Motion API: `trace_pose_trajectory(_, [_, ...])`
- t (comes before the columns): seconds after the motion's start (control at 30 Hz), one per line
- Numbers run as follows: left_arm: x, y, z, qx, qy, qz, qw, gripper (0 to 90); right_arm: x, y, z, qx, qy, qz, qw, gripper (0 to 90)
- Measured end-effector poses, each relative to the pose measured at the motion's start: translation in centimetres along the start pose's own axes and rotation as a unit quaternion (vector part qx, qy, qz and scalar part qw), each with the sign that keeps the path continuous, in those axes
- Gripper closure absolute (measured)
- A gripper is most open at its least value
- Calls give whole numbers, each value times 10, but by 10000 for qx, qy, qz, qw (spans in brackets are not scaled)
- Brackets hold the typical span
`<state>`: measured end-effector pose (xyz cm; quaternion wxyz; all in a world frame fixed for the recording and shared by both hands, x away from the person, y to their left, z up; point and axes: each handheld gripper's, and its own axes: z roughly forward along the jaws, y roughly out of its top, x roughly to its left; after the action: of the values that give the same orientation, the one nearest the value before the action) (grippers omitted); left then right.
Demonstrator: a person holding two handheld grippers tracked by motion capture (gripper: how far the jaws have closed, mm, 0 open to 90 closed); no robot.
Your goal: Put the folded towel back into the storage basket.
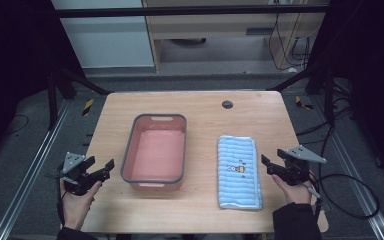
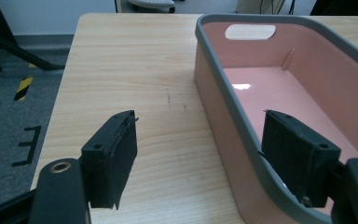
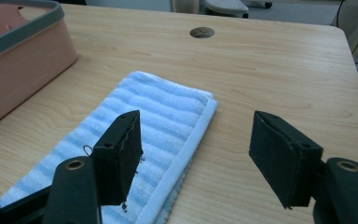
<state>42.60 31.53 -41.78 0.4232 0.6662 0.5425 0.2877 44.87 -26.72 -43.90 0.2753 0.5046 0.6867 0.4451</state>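
At the desk's left edge, near your front corner — left tongs (image 1: 102,170): you hold them in your left hand (image 1: 77,200), jaws spread wide with nothing between them, pointing toward the basin. In the left gripper view (image 2: 200,158) one jaw is over bare wood and the other sits over the basin's near rim, just inside it.

Left of the desk's middle — basin (image 1: 128,155): a pink tub with a grey rim and a cut-out handle (image 2: 250,31) in its far wall. It stands upright on the desk, long side running from front to back, and its floor is bare and glossy.

Back edge, right of centre — cable hole (image 1: 227,104): a dark round opening in the wood; it also shows in the right gripper view (image 3: 202,32).

Right of the basin, apart from it — towel (image 1: 238,172): a folded light-blue striped cloth lying flat, with a small printed figure on top. Its long side runs front to back.

At the desk's right edge, near your front corner — right tongs (image 1: 269,167): held in your right hand (image 1: 292,187), jaws wide apart and gripping nothing, just beside the towel's right edge. In the right gripper view (image 3: 196,158) one jaw hangs over the towel (image 3: 163,112), the other over bare desk (image 3: 279,70).
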Motion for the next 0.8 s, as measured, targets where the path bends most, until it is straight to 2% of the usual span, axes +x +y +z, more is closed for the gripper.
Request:
trace_pose_trajectory(0.1, [-7,3,-2,-39,-97,-4,9999,266,-3,4,-2,-37,-26,39,10000,348])
trace_pose_trajectory(0.27, [-24,7,-4,-91,-297,144,9994,262,-5,6,-3,-51,-15,32,10000,376])
trace_pose_trajectory(0.4, [-33,9,-5,-102,-354,243,9990,257,-5,7,-3,-7,-1,9,10000,381])
trace_pose_trajectory(0.53, [-47,13,-6,-75,-546,289,9981,248,-3,12,-1,28,52,-3,10000,383])
trace_pose_trajectory(0.7, [-65,17,-8,-73,-623,490,9968,238,-1,19,-1,13,106,-4,9999,385])
trace_pose_trajectory(0.8, [-72,19,-7,-72,-697,507,9963,234,-1,22,0,2,126,-23,9999,386])
